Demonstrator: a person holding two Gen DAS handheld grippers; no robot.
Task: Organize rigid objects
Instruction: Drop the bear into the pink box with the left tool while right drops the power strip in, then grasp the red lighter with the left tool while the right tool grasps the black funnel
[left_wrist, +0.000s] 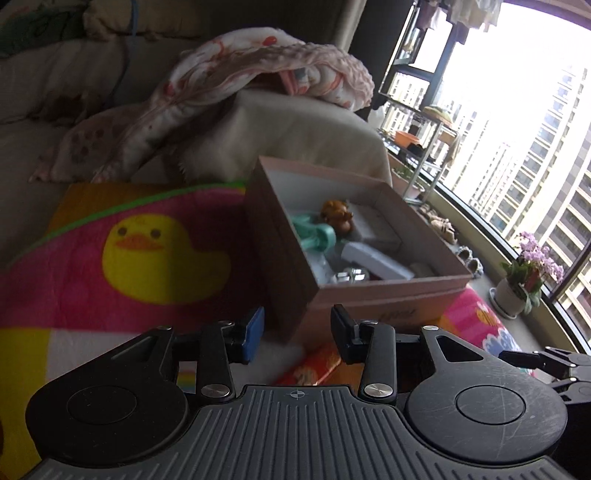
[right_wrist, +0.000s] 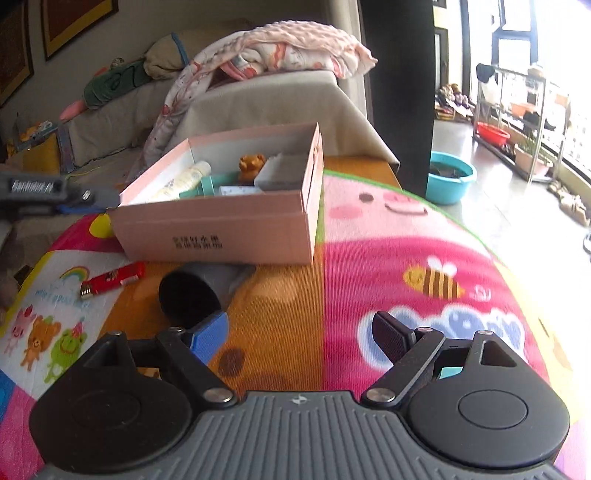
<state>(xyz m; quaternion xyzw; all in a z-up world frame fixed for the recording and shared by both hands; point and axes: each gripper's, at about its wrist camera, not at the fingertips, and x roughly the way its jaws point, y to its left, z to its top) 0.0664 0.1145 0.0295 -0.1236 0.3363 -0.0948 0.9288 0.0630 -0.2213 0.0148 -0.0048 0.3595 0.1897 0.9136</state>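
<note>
A pink cardboard box (left_wrist: 388, 291) (right_wrist: 221, 229) stands on a colourful cartoon mat. It holds a brown bear figure (right_wrist: 252, 165), a teal object (left_wrist: 314, 230), a cream bottle (right_wrist: 184, 181), a grey block (right_wrist: 284, 171) and white and silver items. A red packet (right_wrist: 112, 279) (left_wrist: 314, 365) and a dark grey cup (right_wrist: 192, 295) on its side lie on the mat in front of the box. My left gripper (left_wrist: 297, 332) is open and empty above the red packet. My right gripper (right_wrist: 299, 338) is open and empty, right of the cup.
A sofa with a draped pink patterned blanket (right_wrist: 280, 55) stands behind the mat. A teal basin (right_wrist: 448, 177), a metal rack (right_wrist: 517, 122) and a potted orchid (left_wrist: 528, 273) are by the curved window at the right. The left gripper's body (right_wrist: 44, 194) shows at left.
</note>
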